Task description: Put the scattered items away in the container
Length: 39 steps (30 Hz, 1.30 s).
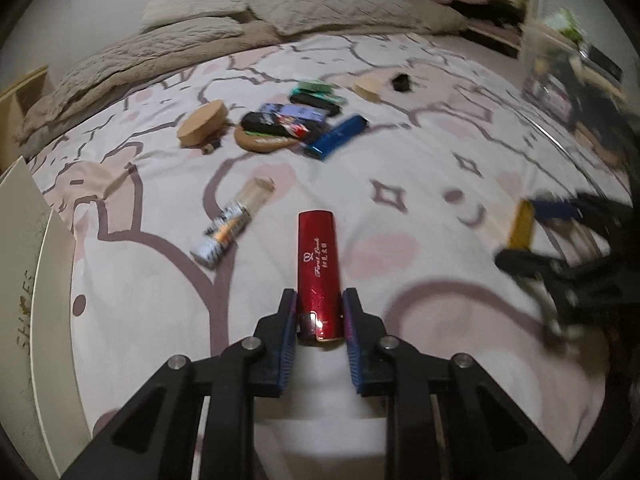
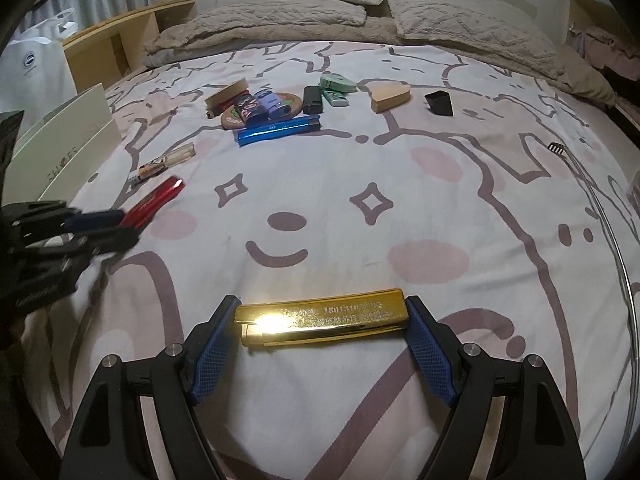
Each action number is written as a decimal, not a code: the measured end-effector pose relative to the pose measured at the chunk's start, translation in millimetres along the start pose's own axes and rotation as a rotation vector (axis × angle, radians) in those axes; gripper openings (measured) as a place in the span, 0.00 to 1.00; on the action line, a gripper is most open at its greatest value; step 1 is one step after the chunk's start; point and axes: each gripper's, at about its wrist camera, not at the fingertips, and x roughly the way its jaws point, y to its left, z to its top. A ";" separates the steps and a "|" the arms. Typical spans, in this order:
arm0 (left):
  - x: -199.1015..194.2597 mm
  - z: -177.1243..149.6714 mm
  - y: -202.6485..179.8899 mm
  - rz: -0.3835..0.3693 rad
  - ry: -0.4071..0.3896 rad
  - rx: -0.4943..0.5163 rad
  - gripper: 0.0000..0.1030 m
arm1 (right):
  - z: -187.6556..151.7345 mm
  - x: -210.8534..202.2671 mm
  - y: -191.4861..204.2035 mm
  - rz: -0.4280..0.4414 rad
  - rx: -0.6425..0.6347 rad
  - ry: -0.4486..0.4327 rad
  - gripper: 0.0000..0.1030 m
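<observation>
The left gripper (image 1: 319,312) is clamping the near end of the red lighter (image 1: 318,268), pads pressing its two long sides, while the far end is pointing away over the bed (image 1: 400,168). The right gripper (image 2: 320,320) is spanning the gold lighter (image 2: 322,316) lengthwise, its pads touching both short ends, the jaws standing wide around it.

Both lighters are looking rigid, light and glossy, so I am judging them slippery: the red one, held at one end, may be pivoting under its own weight, and a hold nearer the middle would be steadying it. The gold one, pinched end to end, is risking popping out sideways.

The shoebox (image 1: 36,280) at the near left is probably serving as the container. The blue lighter (image 1: 336,138) and others are lying farther off.
</observation>
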 end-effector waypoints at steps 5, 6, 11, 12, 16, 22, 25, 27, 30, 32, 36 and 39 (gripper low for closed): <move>-15.9 -17.5 -20.4 -0.078 0.053 0.111 0.22 | -0.1 1.3 -0.1 0.001 0.002 0.007 0.79; -19.3 -21.3 -24.5 -0.093 0.063 0.134 0.22 | -0.1 1.6 -0.2 0.003 0.003 0.008 0.80; -34.6 -39.9 -31.5 -0.079 0.087 0.166 0.30 | -0.2 2.8 -0.1 -0.001 0.000 0.010 0.80; -35.8 -42.2 -30.9 -0.041 0.082 0.157 0.50 | -0.3 3.1 0.4 -0.002 0.000 0.011 0.80; -34.9 -46.1 -20.0 0.035 0.071 0.068 0.72 | -0.8 3.8 1.0 -0.009 -0.002 0.007 0.81; -26.1 -39.3 0.3 0.145 0.034 -0.062 0.73 | -3.2 4.3 5.1 -0.039 -0.010 -0.019 0.85; -21.6 -38.3 15.2 0.167 0.027 -0.145 0.84 | -3.0 3.8 3.4 -0.034 -0.003 -0.022 0.87; -16.7 -37.4 26.3 0.169 0.026 -0.205 0.91 | -2.9 3.8 4.2 -0.040 -0.004 -0.022 0.88; -9.0 -37.1 40.5 0.165 0.020 -0.275 1.00 | -3.1 4.7 4.2 -0.049 -0.003 -0.016 0.99; -5.3 -36.1 45.1 0.173 0.006 -0.294 1.00 | -3.0 6.0 3.6 -0.047 -0.001 -0.011 1.00; -3.0 -34.8 43.9 0.188 0.000 -0.297 1.00 | -2.8 5.8 2.3 -0.043 0.002 -0.011 1.00; -5.4 -36.2 42.9 0.180 0.003 -0.302 1.00 | -2.8 6.0 2.3 -0.042 0.003 -0.010 1.00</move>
